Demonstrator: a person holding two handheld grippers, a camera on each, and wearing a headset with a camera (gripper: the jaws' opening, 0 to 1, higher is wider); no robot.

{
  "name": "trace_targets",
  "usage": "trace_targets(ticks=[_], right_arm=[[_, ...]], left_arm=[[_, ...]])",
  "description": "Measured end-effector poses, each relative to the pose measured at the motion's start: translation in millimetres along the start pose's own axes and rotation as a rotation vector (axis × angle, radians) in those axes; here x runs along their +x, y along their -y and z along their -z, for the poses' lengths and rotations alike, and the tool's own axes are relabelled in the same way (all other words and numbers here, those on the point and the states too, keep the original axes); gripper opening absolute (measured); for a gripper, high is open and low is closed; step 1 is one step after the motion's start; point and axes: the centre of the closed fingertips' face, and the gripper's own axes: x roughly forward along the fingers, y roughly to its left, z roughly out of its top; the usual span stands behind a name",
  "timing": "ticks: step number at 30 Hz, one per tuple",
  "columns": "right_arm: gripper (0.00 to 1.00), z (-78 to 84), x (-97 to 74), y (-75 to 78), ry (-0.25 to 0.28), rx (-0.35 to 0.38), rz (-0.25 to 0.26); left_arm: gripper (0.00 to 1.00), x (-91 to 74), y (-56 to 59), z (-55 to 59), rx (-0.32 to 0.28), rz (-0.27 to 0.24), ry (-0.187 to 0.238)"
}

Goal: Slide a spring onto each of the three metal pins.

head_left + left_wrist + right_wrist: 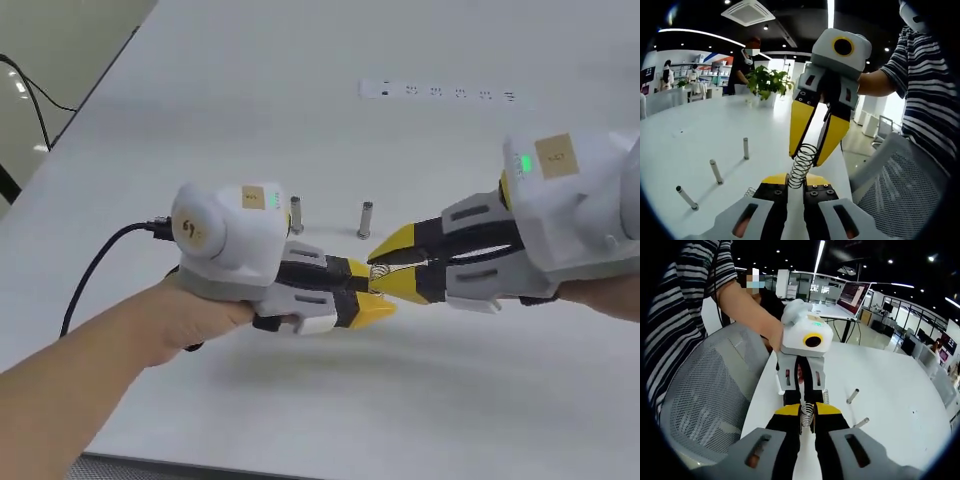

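Note:
One coil spring (802, 165) hangs in the air between both grippers. My left gripper (795, 181) is shut on its near end. The right gripper (809, 154) comes tip to tip from the other side, its yellow jaws pressed on the far end of the spring (807, 416). In the head view the grippers meet above the table, left gripper (372, 300) and right gripper (388, 266), with the spring (380, 269) between them. Three metal pins (746, 148) (716, 171) (686, 198) stand upright and bare on the white table. Two pins (296, 215) (365, 220) rise just behind the grippers.
A second spring (750, 191) lies on the table (300, 100) near the pins. A white power strip (438, 92) rests at the far side. A black cable (95, 275) trails from the left gripper. A mesh chair (715, 390) stands at the table's edge.

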Motion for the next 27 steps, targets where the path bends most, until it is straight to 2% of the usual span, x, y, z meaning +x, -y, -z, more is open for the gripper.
trace_targets(ticks=[10, 17, 27], right_arm=[[0.06, 0.2, 2.8, -0.2, 0.013, 0.001, 0.024], [0.06, -2.4, 1.2, 4.4, 0.017, -0.001, 0.031], [0.06, -1.6, -0.3, 7.0, 0.004, -0.003, 0.025]], left_arm=[[0.04, -1.9, -1.5, 4.0, 0.015, -0.015, -0.009], [0.04, -3.3, -4.7, 0.2, 0.024, -0.028, 0.007], [0.04, -3.9, -6.4, 0.1, 0.033, -0.039, 0.002]])
